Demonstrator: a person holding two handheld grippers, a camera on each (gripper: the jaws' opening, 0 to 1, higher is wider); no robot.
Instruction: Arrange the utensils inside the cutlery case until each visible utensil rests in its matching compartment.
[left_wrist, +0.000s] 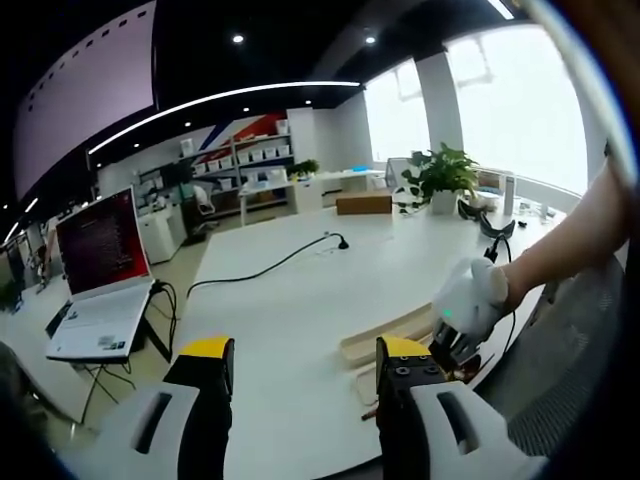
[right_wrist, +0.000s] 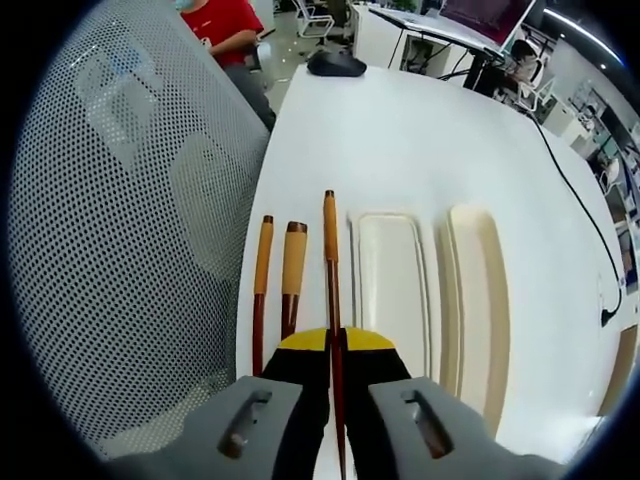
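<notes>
A cream cutlery case (right_wrist: 392, 300) with long compartments lies on the white table (right_wrist: 420, 130). Left of it lie two wooden-handled utensils (right_wrist: 263, 270) (right_wrist: 293, 262) side by side. A third thin brown utensil (right_wrist: 329, 260) runs along the case's left edge and passes between the jaws of my right gripper (right_wrist: 336, 345), which is shut on it. In the left gripper view the case (left_wrist: 385, 340) sits near the table's front edge. A gloved hand (left_wrist: 470, 298) holds the right gripper (left_wrist: 455, 352) over its right end. My left gripper (left_wrist: 305, 375) hangs open above the table, holding nothing.
A mesh chair back (right_wrist: 130, 200) stands close on the left of the table edge. A black mouse (right_wrist: 335, 63) lies farther along. A laptop (left_wrist: 95, 270), a black cable (left_wrist: 270, 265), a cardboard box (left_wrist: 362, 203) and a potted plant (left_wrist: 440, 175) sit farther off.
</notes>
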